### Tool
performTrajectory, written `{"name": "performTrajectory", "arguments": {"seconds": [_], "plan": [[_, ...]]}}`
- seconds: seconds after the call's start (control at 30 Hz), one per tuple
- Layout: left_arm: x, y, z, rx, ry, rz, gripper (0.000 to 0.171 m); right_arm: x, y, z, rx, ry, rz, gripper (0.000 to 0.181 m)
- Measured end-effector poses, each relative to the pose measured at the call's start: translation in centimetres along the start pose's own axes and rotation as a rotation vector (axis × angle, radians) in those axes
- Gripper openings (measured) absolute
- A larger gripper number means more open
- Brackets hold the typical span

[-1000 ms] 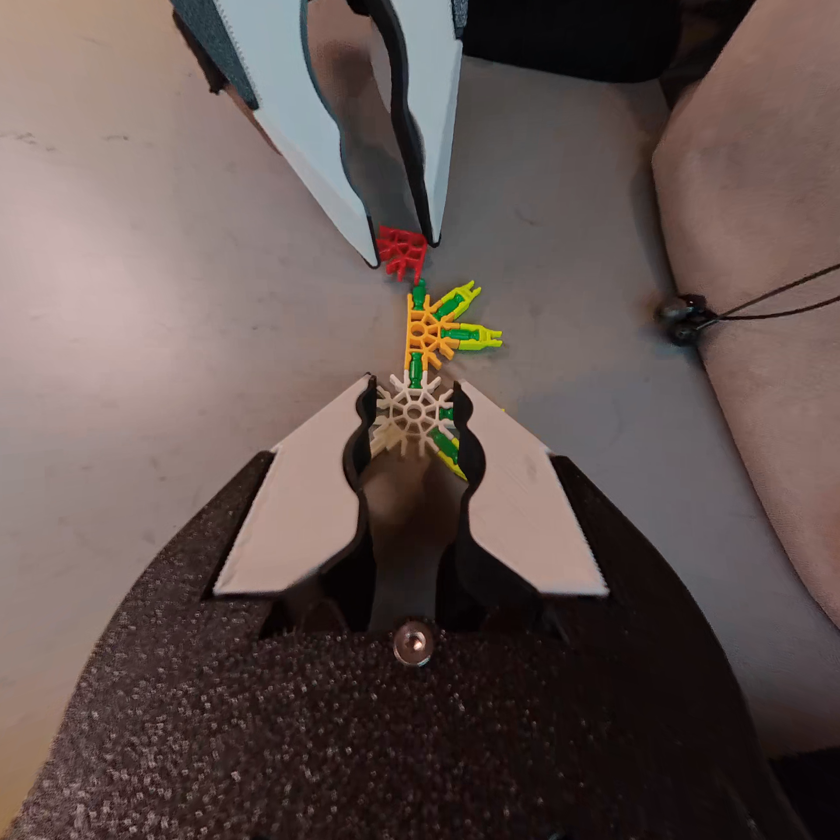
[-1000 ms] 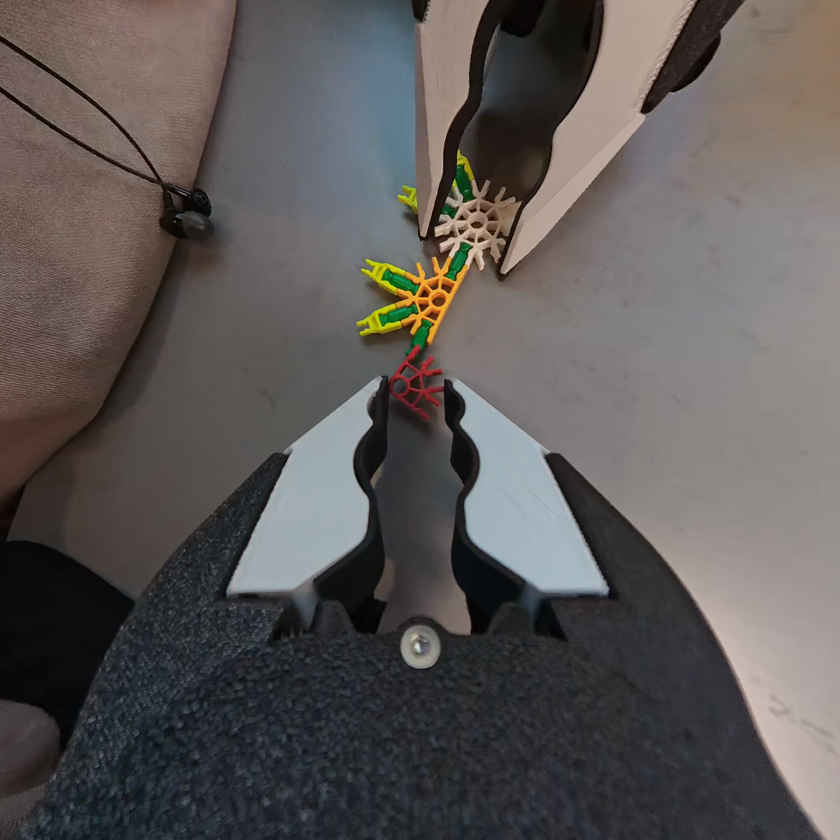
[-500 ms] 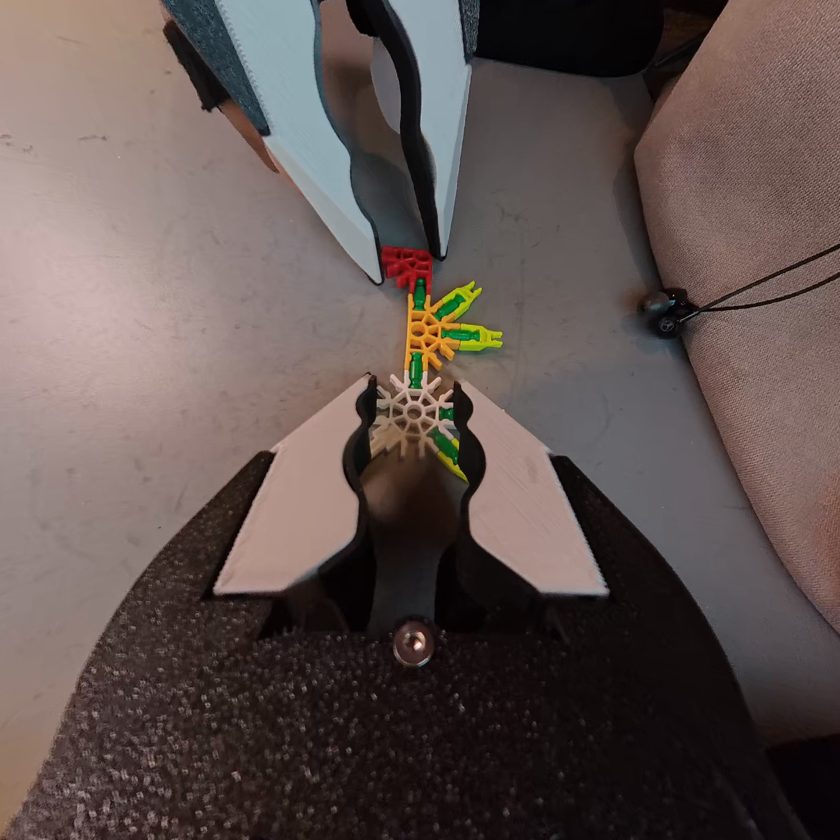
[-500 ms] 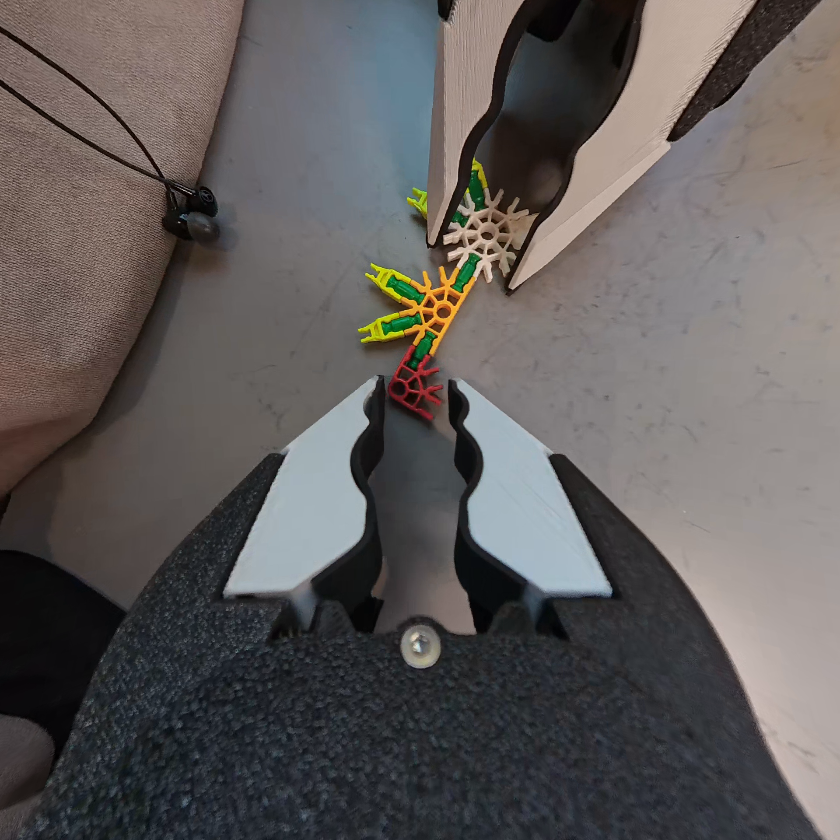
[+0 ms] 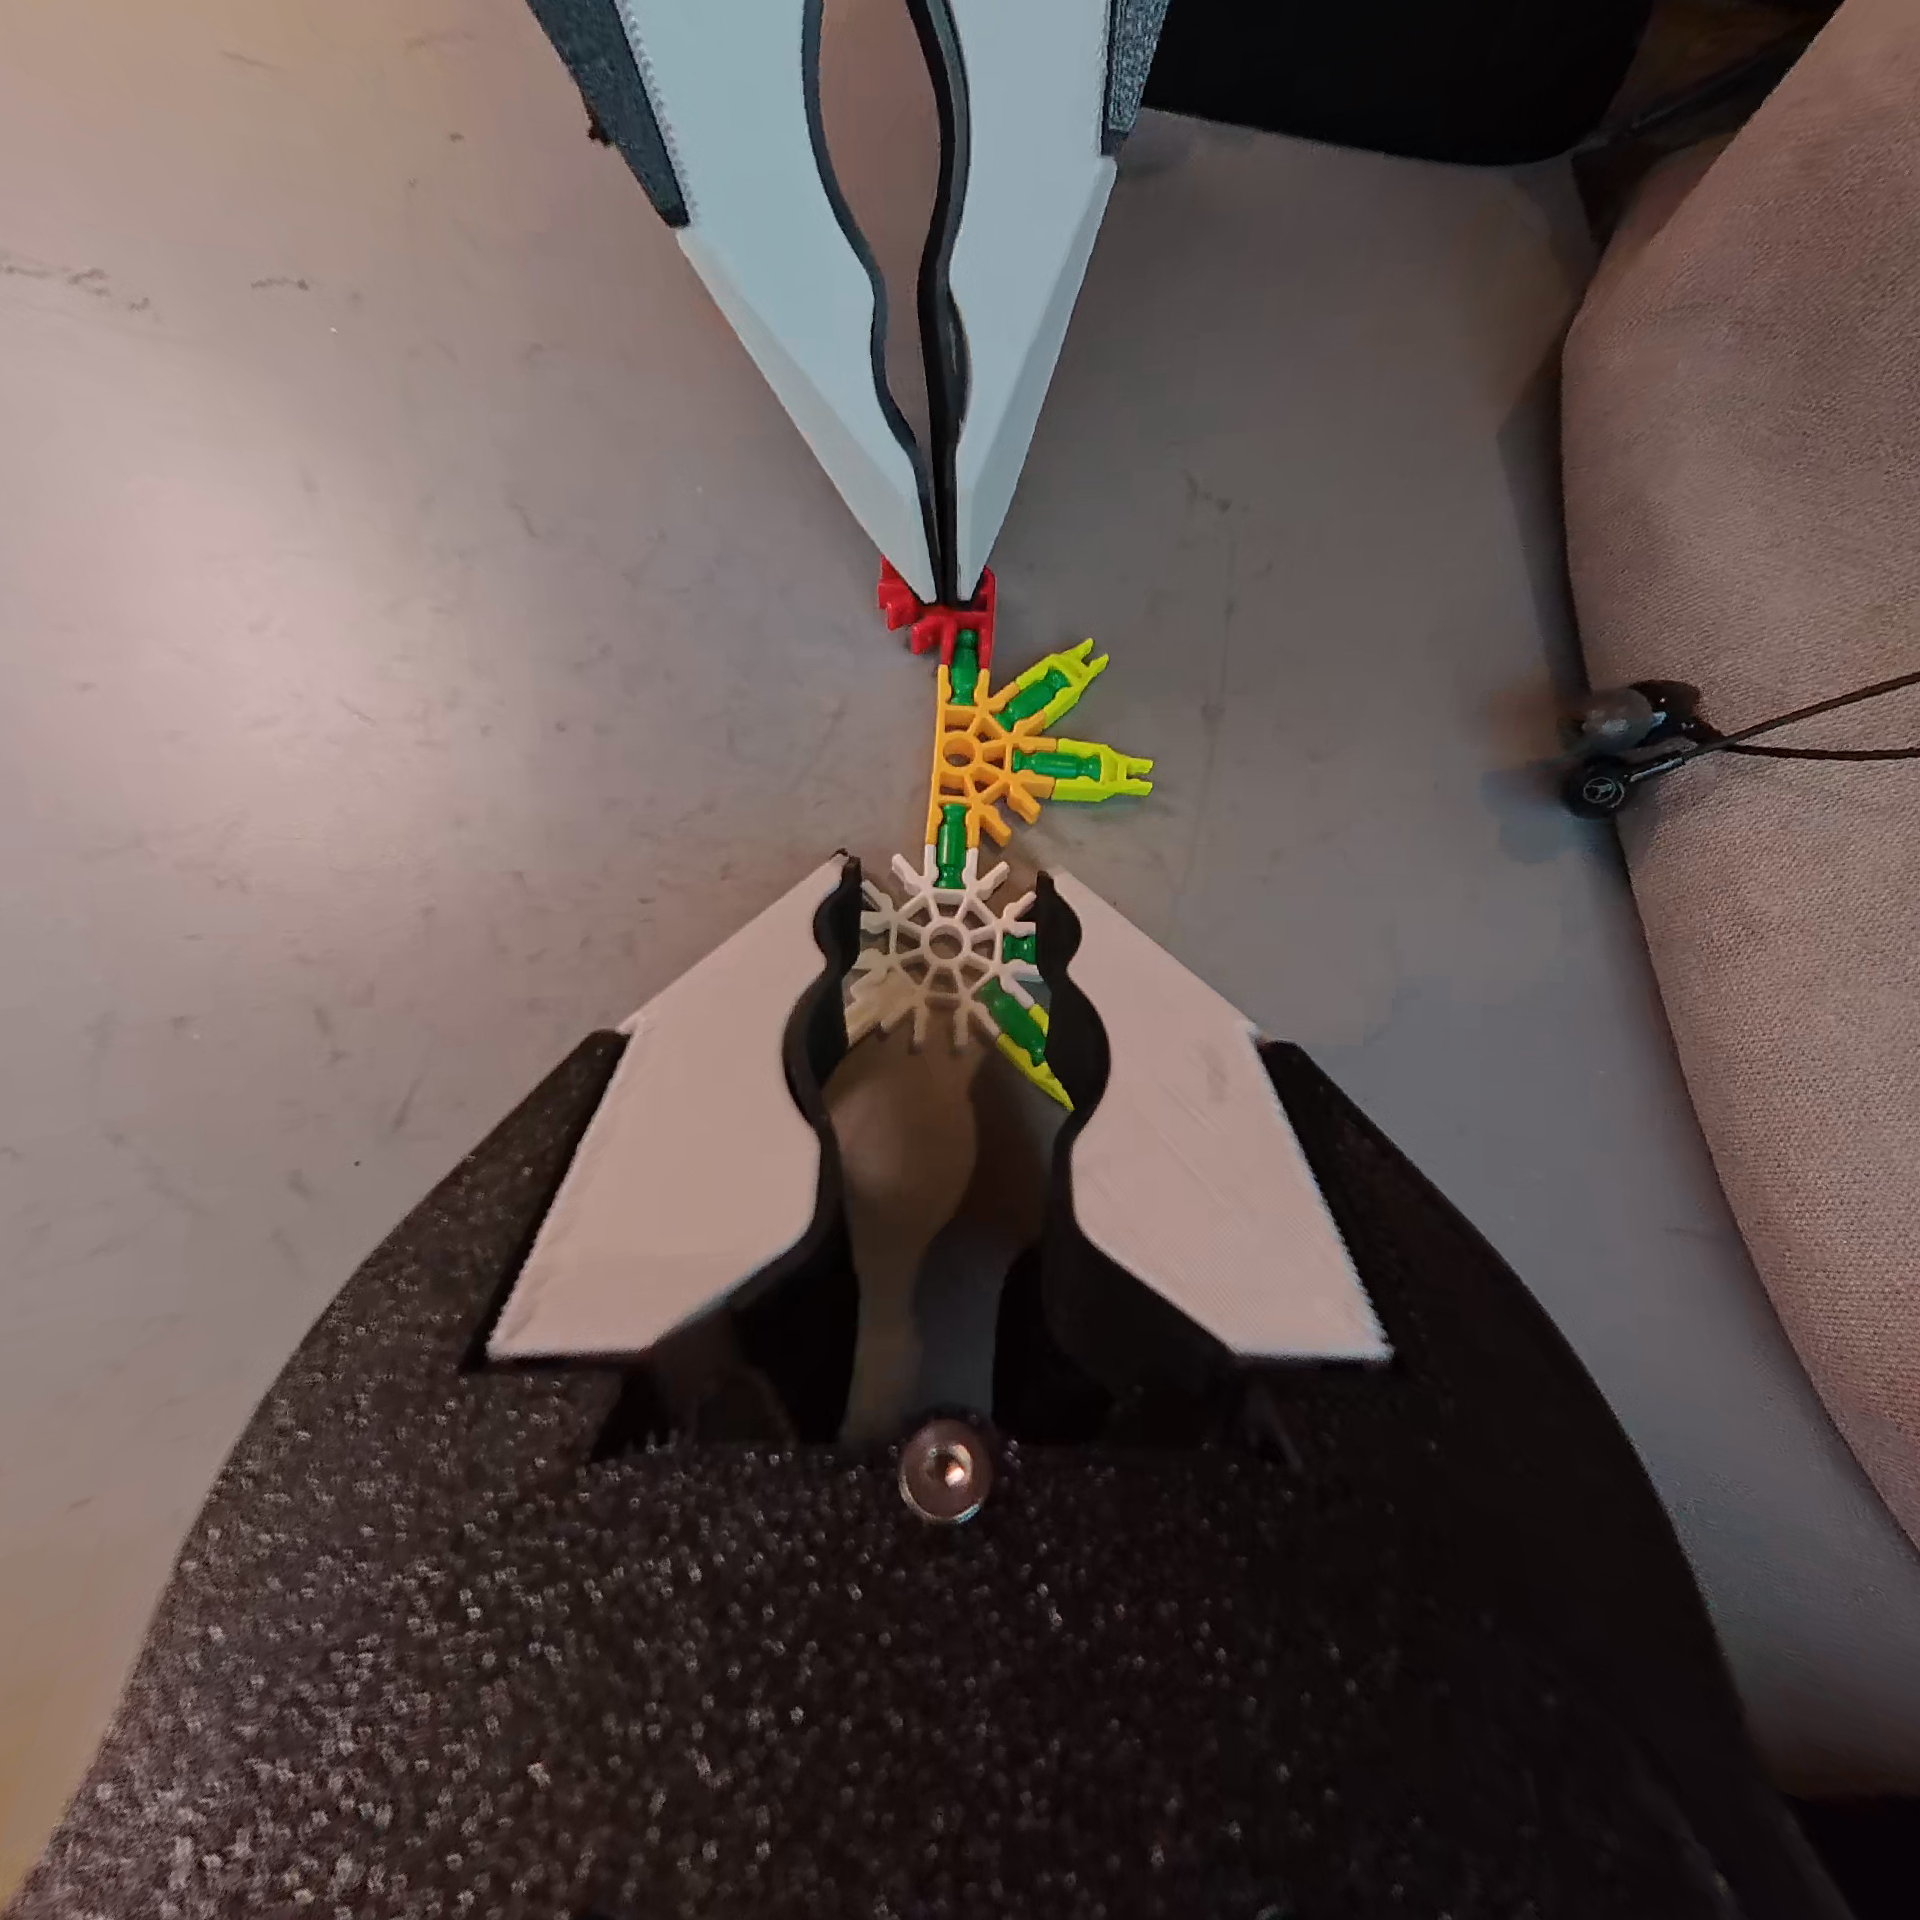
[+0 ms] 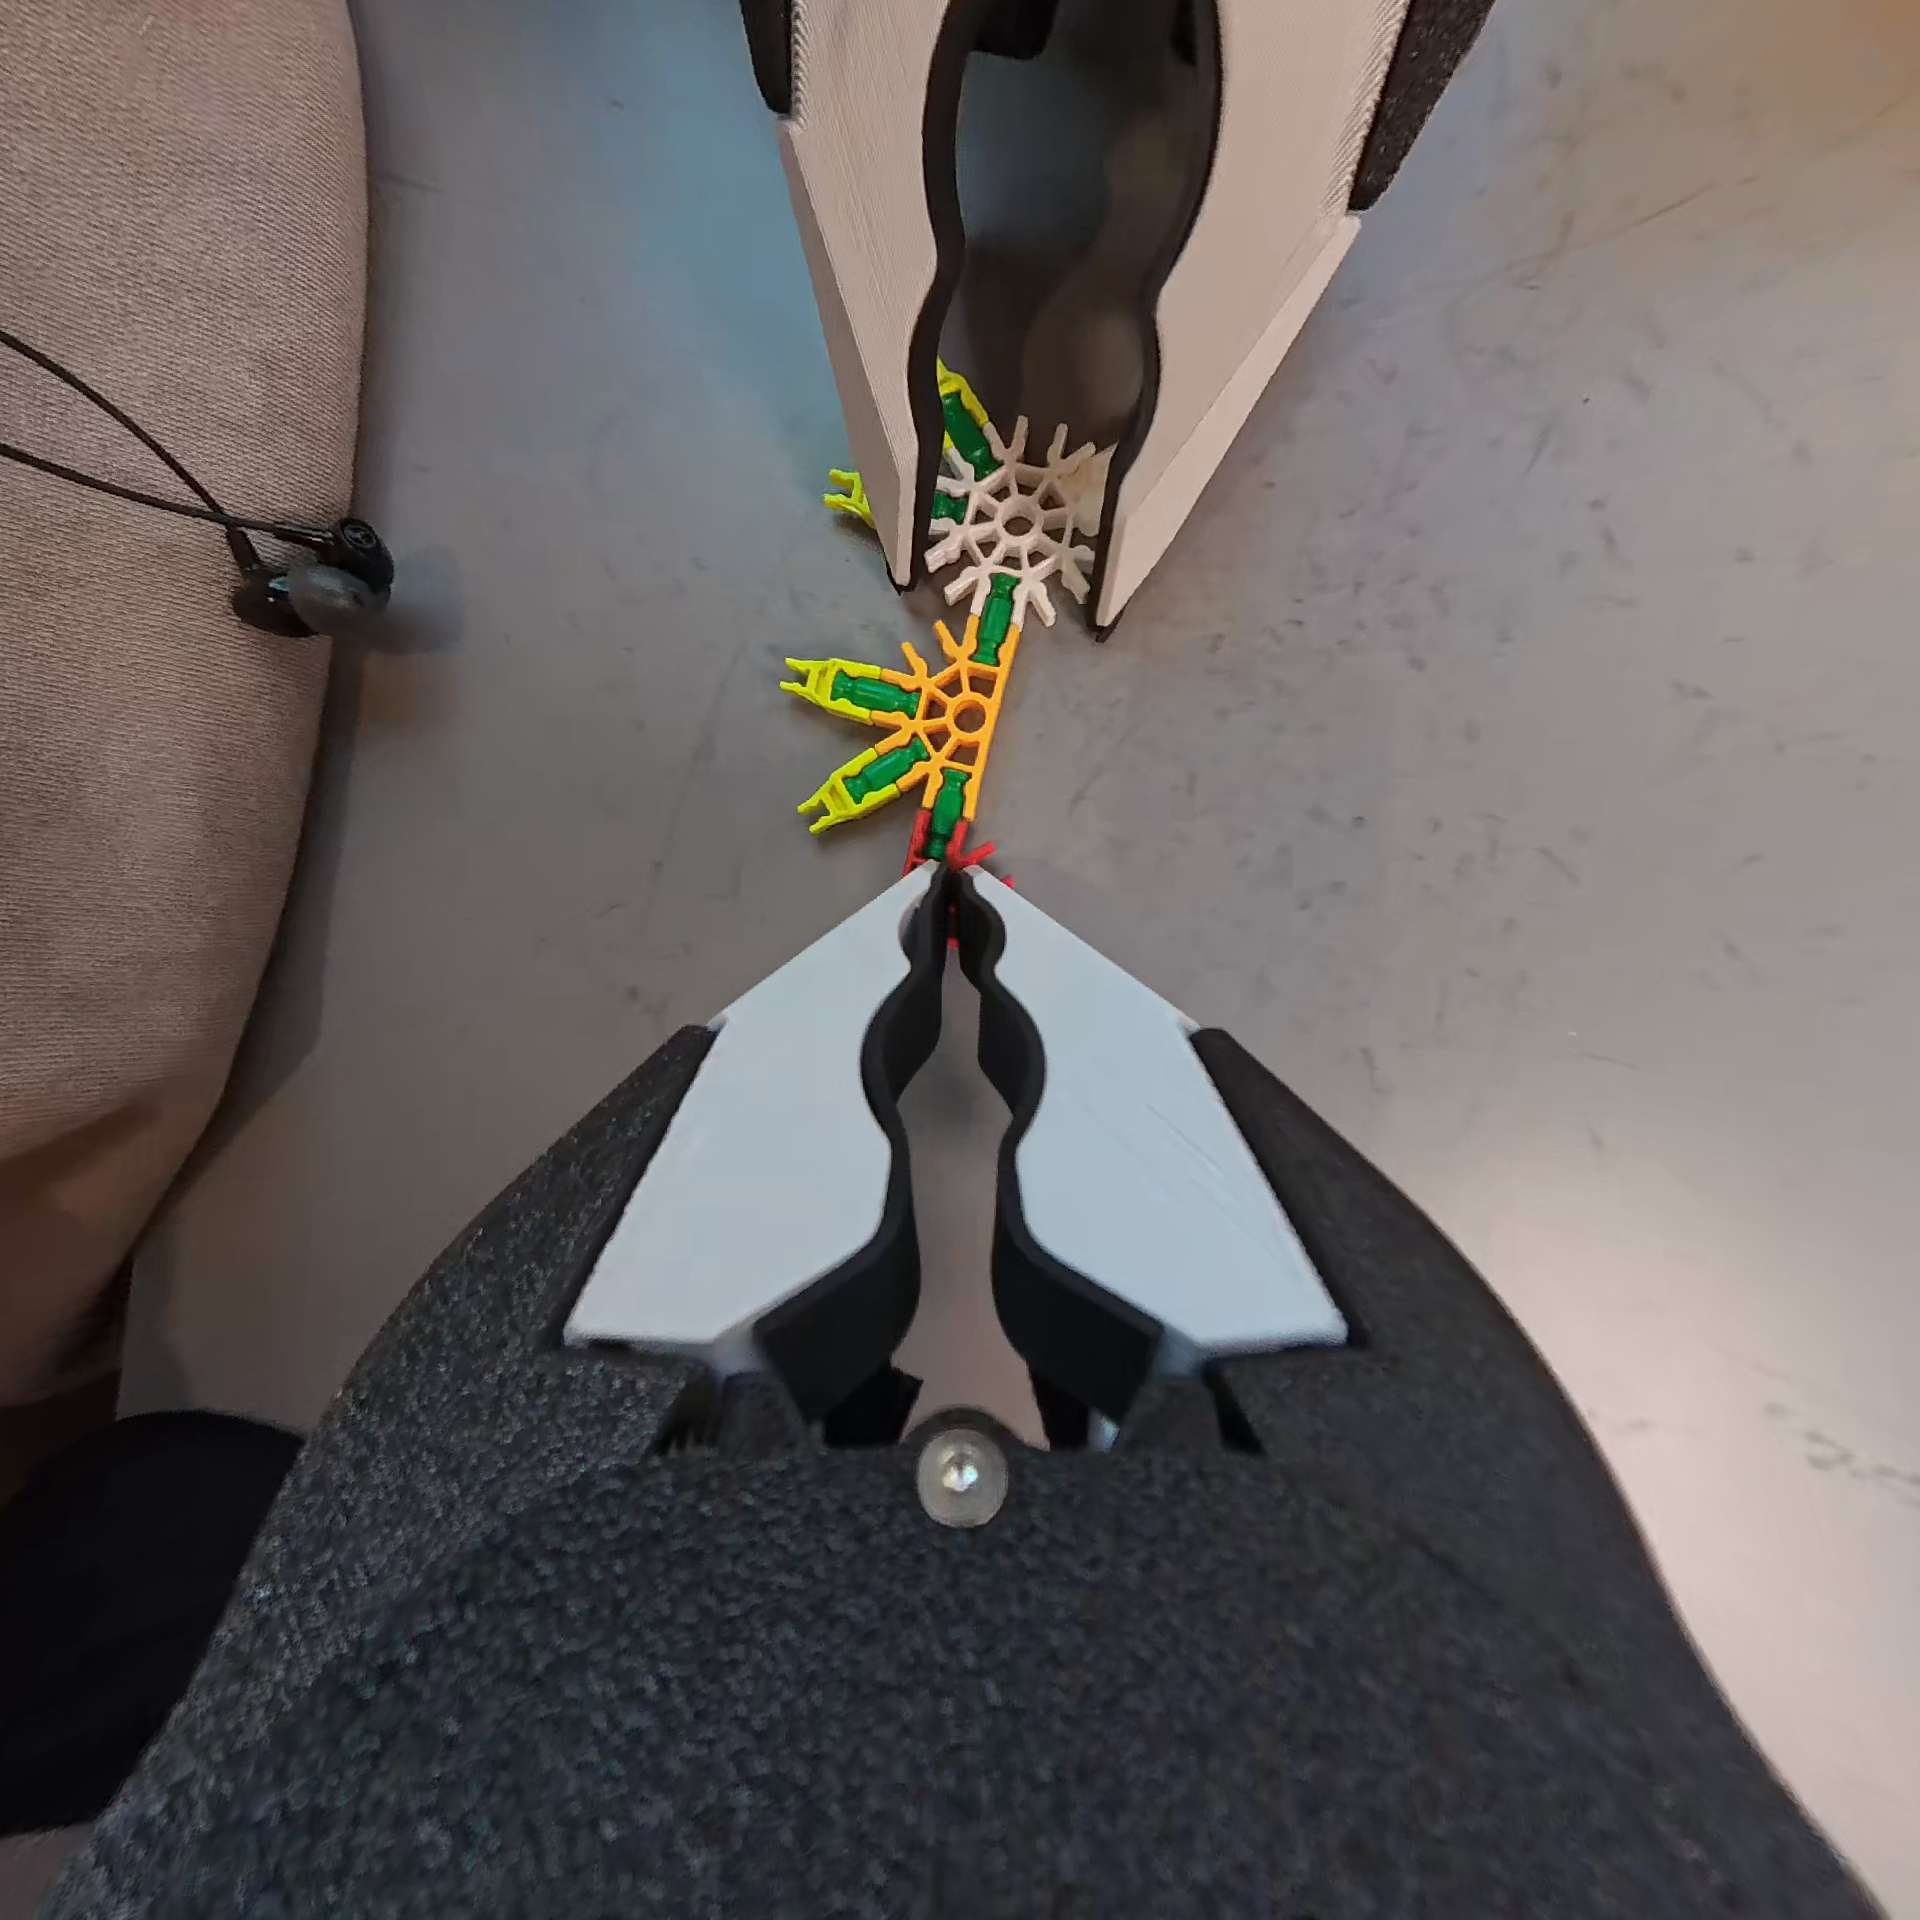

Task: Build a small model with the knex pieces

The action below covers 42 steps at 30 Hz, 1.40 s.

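Note:
A small chain of plastic construction pieces lies on the grey table. My left gripper (image 5: 948,894) is shut on the white snowflake connector (image 5: 940,951), which also shows in the right wrist view (image 6: 1013,535). A green rod joins it to an orange half-wheel connector (image 5: 971,758) (image 6: 961,717) with two yellow-green clips pointing sideways. Another green rod joins that to a red connector (image 5: 935,618) (image 6: 951,852). My right gripper (image 6: 951,883) is shut on the red connector, edge on; it shows from the front in the left wrist view (image 5: 945,582).
A beige cushion (image 5: 1766,520) (image 6: 135,520) borders the table on one side. A pair of black earbuds (image 5: 1621,743) (image 6: 312,582) on a thin cord lies at its edge. A dark object (image 5: 1351,73) sits at the far table edge. Across from one pair of fingers to the other is roughly 6 cm.
My right gripper's fingers have closed from wide apart to pinching the red connector, which has turned edge on. The left gripper keeps its hold on the white connector.

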State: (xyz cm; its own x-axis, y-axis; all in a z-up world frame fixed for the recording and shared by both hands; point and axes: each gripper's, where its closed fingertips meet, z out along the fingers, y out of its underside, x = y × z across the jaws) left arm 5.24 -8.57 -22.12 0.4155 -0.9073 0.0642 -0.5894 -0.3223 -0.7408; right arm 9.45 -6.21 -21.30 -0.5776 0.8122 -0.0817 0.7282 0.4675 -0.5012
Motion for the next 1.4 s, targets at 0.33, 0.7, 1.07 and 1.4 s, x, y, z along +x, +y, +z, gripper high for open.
{"name": "performTrajectory", "arguments": {"seconds": [0.33, 0.7, 1.07, 1.4], "plan": [[0.0, 0.0, 0.0, -0.011, -0.040, -0.009, 0.034, -0.1, -0.2, 0.0, -0.142, 0.045, -0.022, 0.002], [-0.1, 0.0, 0.0, -0.002, -0.045, -0.052, 0.029, -0.9, -0.7, 0.7, -0.273, 0.060, 0.006, 0.000], [0.0, 0.0, 0.0, -0.007, -0.053, -0.060, 0.029, -0.9, -0.7, 1.0, -0.347, 0.092, -0.010, 0.000], [0.0, 0.0, -0.1, -0.008, -0.062, -0.048, 0.029, -0.9, 0.0, -0.2, -0.027, 0.122, 0.161, 0.014]]}}
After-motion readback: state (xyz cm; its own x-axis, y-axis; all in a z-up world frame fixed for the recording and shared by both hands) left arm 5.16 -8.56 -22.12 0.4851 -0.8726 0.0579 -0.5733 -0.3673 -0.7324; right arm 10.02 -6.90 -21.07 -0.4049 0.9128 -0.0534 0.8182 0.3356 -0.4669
